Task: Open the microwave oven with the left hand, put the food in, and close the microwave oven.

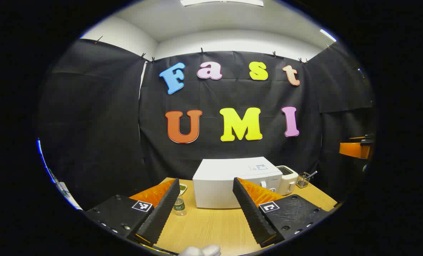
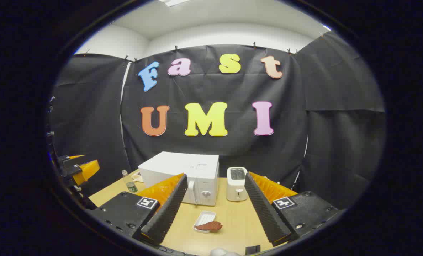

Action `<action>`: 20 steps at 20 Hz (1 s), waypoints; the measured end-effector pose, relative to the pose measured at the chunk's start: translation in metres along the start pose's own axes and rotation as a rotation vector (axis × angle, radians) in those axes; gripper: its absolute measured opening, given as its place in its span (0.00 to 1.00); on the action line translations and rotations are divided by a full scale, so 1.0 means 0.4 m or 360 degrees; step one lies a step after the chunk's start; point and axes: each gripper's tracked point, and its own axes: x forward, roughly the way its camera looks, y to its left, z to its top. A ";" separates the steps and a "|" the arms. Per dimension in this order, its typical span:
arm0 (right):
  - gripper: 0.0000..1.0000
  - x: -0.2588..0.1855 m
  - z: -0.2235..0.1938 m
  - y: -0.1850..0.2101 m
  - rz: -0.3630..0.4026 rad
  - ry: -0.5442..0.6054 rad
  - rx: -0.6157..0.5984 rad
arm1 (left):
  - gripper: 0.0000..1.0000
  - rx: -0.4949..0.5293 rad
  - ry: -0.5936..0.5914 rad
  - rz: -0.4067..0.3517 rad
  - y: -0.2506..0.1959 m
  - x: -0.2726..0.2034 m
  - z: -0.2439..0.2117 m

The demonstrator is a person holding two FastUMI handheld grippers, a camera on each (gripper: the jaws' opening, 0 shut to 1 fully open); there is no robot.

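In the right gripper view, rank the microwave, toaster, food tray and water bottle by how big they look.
1. microwave
2. toaster
3. food tray, though it lies nearer the camera
4. water bottle

Left gripper fingers spread apart, right gripper likewise, both level

Black cloth walls clipped up, white ceiling with light panels, wooden table below
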 end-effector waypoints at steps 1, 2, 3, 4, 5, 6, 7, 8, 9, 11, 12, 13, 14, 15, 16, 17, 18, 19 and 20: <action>1.00 0.001 0.005 -0.003 0.0001 -0.0006 -0.0004 | 0.93 -0.0003 0.0004 0.0000 -0.004 0.005 -0.003; 1.00 0.003 0.005 -0.007 -0.0002 -0.0007 -0.0008 | 0.93 -0.0005 0.0005 0.0003 -0.006 0.006 -0.003; 1.00 0.004 0.008 -0.010 -0.0003 -0.0012 -0.0011 | 0.93 -0.0008 0.0003 0.0002 -0.010 0.007 -0.005; 1.00 0.006 0.011 -0.013 -0.0005 -0.0018 -0.0014 | 0.93 -0.0009 0.0004 0.0000 -0.013 0.012 -0.005; 1.00 0.005 0.012 -0.018 -0.0008 -0.0020 -0.0018 | 0.93 -0.0008 0.0003 0.0001 -0.018 0.017 -0.006; 0.95 0.008 0.010 -0.024 -0.0013 -0.0020 -0.0021 | 0.93 -0.0004 0.0003 0.0000 -0.024 0.018 -0.009; 0.95 0.009 0.013 -0.029 -0.0015 -0.0021 -0.0019 | 0.93 0.0000 0.0002 -0.0004 -0.031 0.023 -0.011; 1.00 0.009 0.011 -0.035 -0.0021 -0.0021 -0.0015 | 0.93 0.0004 0.0004 -0.0009 -0.038 0.026 -0.015; 0.95 0.009 0.011 -0.041 -0.0025 -0.0017 -0.0009 | 0.93 0.0010 0.0005 -0.0012 -0.042 0.033 -0.018; 1.00 0.012 0.009 -0.057 -0.0037 -0.0012 0.0006 | 0.93 0.0013 0.0024 -0.0021 -0.057 0.045 -0.034; 1.00 0.014 0.009 -0.065 -0.0043 -0.0013 0.0013 | 0.93 0.0014 0.0037 -0.0028 -0.069 0.055 -0.047; 0.95 0.016 0.009 -0.078 -0.0056 -0.0006 0.0016 | 0.93 0.0017 0.0044 -0.0036 -0.081 0.064 -0.060; 0.95 0.014 0.005 -0.084 -0.0057 -0.0003 0.0023 | 0.93 0.0027 0.0045 -0.0045 -0.097 0.078 -0.074; 0.95 0.016 0.004 -0.094 -0.0065 0.0004 0.0029 | 0.93 0.0033 0.0062 -0.0057 -0.115 0.094 -0.101; 1.00 0.017 -0.004 -0.112 -0.0080 0.0024 0.0028 | 0.93 0.0029 0.0073 -0.0083 -0.139 0.113 -0.127; 0.95 0.015 -0.010 -0.128 -0.0098 0.0043 0.0027 | 0.93 0.0022 0.0086 -0.0111 -0.168 0.132 -0.157; 0.95 0.012 -0.010 -0.145 -0.0117 0.0053 0.0030 | 0.93 0.0011 0.0090 -0.0137 -0.198 0.155 -0.186; 1.00 0.008 -0.007 -0.160 -0.0130 0.0060 0.0037 | 0.93 0.0005 0.0114 -0.0161 -0.231 0.177 -0.219; 0.95 0.006 -0.011 -0.177 -0.0146 0.0073 0.0042 | 0.93 -0.0002 0.0107 -0.0192 -0.268 0.200 -0.245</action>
